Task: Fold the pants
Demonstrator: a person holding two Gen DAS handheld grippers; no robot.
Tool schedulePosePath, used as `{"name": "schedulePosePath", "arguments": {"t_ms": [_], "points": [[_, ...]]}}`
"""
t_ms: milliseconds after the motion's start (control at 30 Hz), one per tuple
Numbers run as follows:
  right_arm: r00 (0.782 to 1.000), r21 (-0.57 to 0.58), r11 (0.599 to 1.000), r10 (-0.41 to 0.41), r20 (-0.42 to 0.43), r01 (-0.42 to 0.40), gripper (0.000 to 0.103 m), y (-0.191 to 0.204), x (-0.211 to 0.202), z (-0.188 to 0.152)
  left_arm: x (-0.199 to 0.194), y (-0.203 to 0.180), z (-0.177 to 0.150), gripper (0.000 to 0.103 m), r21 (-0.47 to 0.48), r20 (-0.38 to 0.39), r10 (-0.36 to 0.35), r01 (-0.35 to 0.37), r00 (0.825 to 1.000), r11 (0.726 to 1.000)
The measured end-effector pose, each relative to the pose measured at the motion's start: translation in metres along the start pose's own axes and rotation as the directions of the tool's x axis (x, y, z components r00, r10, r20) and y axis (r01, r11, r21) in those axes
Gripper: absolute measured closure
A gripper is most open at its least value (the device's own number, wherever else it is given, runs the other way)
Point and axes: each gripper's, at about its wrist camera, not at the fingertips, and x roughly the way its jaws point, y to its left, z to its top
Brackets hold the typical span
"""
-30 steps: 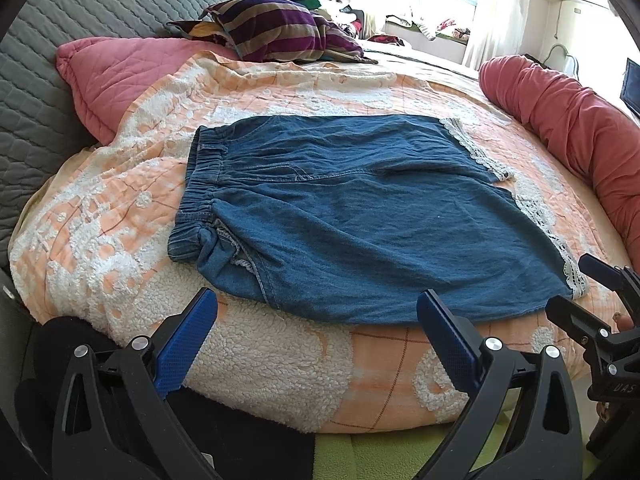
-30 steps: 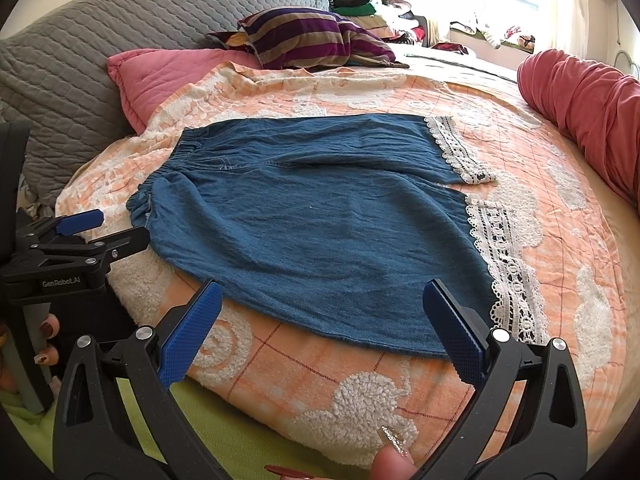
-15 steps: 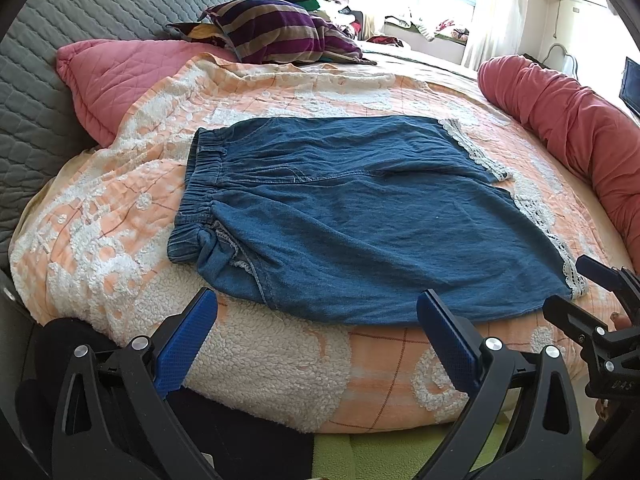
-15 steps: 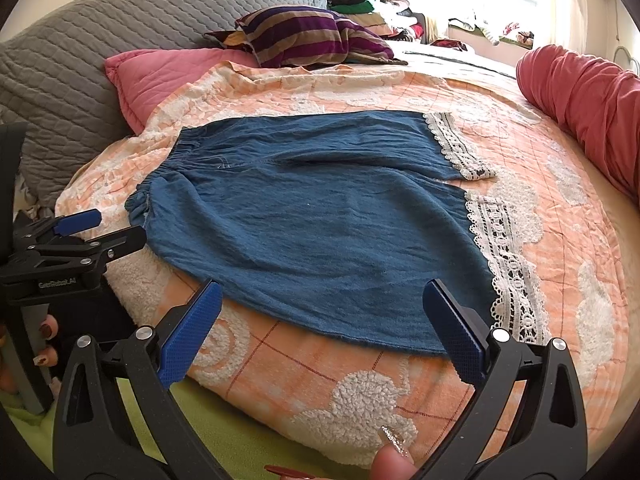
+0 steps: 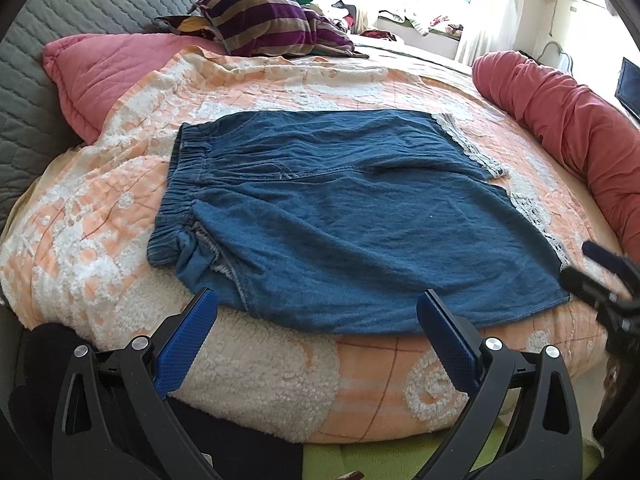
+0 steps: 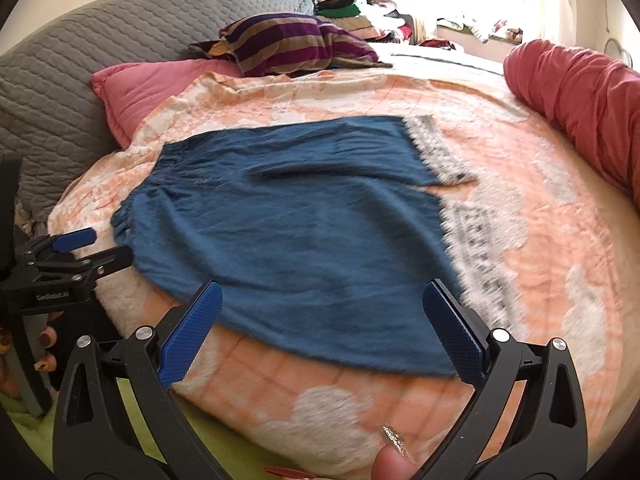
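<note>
Flat on the bed (image 5: 248,380) lay the pants (image 5: 340,216), blue denim, spread across an orange and white blanket (image 5: 100,216). Their elastic waistband (image 5: 180,184) pointed left; white lace hems (image 5: 472,148) pointed right. Both grippers hovered off the near edge of the pants, touching nothing. On the left gripper (image 5: 316,344) the blue pads stood wide apart, near the waistband corner. The right gripper (image 6: 320,336) was likewise spread wide, near the hem end; its view was blurred, so the lace detail was hard to judge. Behind the pants sat a pink pillow (image 5: 120,68) and a striped cushion (image 5: 272,28).
</note>
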Motion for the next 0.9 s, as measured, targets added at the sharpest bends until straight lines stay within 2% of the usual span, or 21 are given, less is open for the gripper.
{"name": "schedulePosePath", "arguments": {"t_ms": [200,300,433,533,567,633,667,733,800,833,900], "points": [[0.997,0.023,0.997,-0.074,-0.013,0.074,0.008,-0.057,0.013,0.024,0.011,-0.008,0.009,0.004,0.055,0.012,-0.035,0.034,0.999,0.998],[0.994,0.039,0.995,-0.094,-0.051,0.096,0.008,-0.088,0.028,0.034,0.02,-0.007,0.014,0.004,0.064,0.01,-0.07,0.069,0.997,0.996],[0.987,0.039,0.993,-0.102,-0.127,0.108,0.008,-0.116,0.058,0.045,0.033,-0.006,0.017,0.005,0.109,0.014,-0.006,0.004,1.0,0.994],[0.978,0.002,0.991,-0.135,-0.156,0.137,0.008,-0.13,0.079,0.051,0.045,-0.001,0.017,0.006,0.126,0.002,0.013,-0.013,1.0,0.992],[0.976,0.001,0.989,-0.145,-0.166,0.147,0.008,-0.137,0.087,0.054,0.049,0.002,0.016,0.008,0.123,-0.01,0.02,-0.018,1.0,0.992],[0.974,0.014,0.99,-0.137,-0.182,0.142,0.008,-0.147,0.098,0.055,0.061,0.009,0.014,0.034,0.114,-0.053,0.018,-0.012,0.998,0.993],[0.971,0.027,0.99,-0.134,-0.197,0.142,0.009,-0.153,0.104,0.056,0.066,0.012,0.013,0.035,0.111,-0.073,0.02,-0.012,0.997,0.994],[0.97,0.042,0.992,-0.109,-0.216,0.121,0.016,-0.164,0.115,0.057,0.073,0.017,0.008,0.035,0.102,-0.092,0.002,0.007,0.996,0.995],[0.966,0.043,0.993,-0.095,-0.239,0.108,0.032,-0.168,0.125,0.056,0.072,0.018,0.005,0.035,0.104,-0.084,-0.005,0.014,0.996,0.994],[0.965,0.044,0.994,-0.082,-0.248,0.096,0.035,-0.168,0.13,0.055,0.073,0.019,0.005,0.035,0.108,-0.083,-0.007,0.016,0.997,0.994],[0.965,0.055,0.997,-0.034,-0.261,0.05,0.048,-0.167,0.137,0.053,0.072,0.02,0.004,0.035,0.102,-0.08,-0.013,0.021,0.997,0.995]]}}
